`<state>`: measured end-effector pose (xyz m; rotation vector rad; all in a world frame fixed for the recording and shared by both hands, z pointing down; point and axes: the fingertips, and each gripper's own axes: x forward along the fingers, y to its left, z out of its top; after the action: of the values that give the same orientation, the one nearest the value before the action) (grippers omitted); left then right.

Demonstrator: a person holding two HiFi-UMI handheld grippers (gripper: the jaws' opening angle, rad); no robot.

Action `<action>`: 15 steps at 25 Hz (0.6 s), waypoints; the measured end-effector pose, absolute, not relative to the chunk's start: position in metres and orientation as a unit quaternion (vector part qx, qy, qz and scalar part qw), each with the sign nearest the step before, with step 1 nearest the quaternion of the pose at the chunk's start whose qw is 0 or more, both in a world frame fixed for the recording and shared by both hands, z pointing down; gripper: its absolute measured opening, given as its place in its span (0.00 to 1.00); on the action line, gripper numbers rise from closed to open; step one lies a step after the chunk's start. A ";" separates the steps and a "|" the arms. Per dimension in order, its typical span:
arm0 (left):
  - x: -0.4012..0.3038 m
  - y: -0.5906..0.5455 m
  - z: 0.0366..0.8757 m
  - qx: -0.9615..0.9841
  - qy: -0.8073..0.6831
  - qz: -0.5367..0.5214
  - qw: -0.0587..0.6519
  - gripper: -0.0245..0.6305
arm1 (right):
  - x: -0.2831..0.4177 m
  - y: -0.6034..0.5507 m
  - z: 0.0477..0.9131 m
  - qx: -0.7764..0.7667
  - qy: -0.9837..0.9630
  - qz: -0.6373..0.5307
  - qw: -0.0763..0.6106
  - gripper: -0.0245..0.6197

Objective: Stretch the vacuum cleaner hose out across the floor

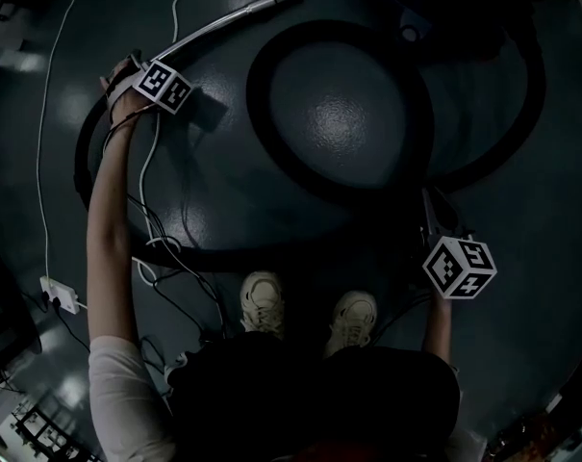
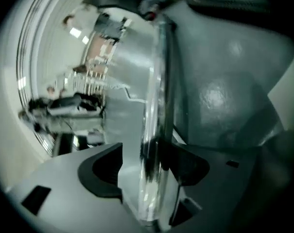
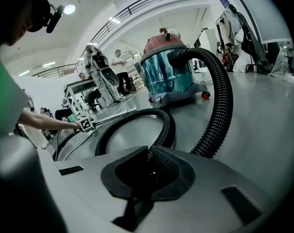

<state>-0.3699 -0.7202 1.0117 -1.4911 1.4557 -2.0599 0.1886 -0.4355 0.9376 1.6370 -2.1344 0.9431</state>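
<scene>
Left gripper (image 2: 149, 168) is kept released around the metal wand (image 2: 154, 106), far beyond the shoes (image 1: 262, 301); right gripper (image 3: 147, 154) is clenched on the hose (image 3: 217, 96), coiled just ahead of the shoes.

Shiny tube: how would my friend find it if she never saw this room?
Start at the big vacuum and follow its black hose round the loops on the floor. At the far end lies the tube, between the left claw's open jaws. It alone is smooth and shiny silver; the hose is black and ribbed, the cables thin.
</scene>
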 end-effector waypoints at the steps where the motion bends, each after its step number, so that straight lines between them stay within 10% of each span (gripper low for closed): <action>1: -0.365 -0.722 1.010 -0.476 0.457 -0.730 0.178 0.44 | 0.189 -0.436 0.935 0.570 -0.742 0.322 0.148 0.06; 5: -0.344 -0.724 1.008 -0.430 0.357 -0.753 0.347 0.44 | 0.189 -0.434 0.932 0.568 -0.748 0.304 0.159 0.06; 10: -0.327 -0.701 1.017 -0.617 0.444 -0.650 0.002 0.44 | 0.187 -0.427 0.937 0.549 -0.756 0.327 0.140 0.06; 15: -0.298 -0.717 0.940 -0.715 0.532 -0.444 -0.099 0.44 | 0.182 -0.424 0.931 0.536 -0.766 0.331 0.130 0.06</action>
<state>-0.2983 -0.7174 0.9400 -2.3982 1.7840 -1.4891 0.1820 -0.4236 0.9314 1.5568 -2.2248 0.9619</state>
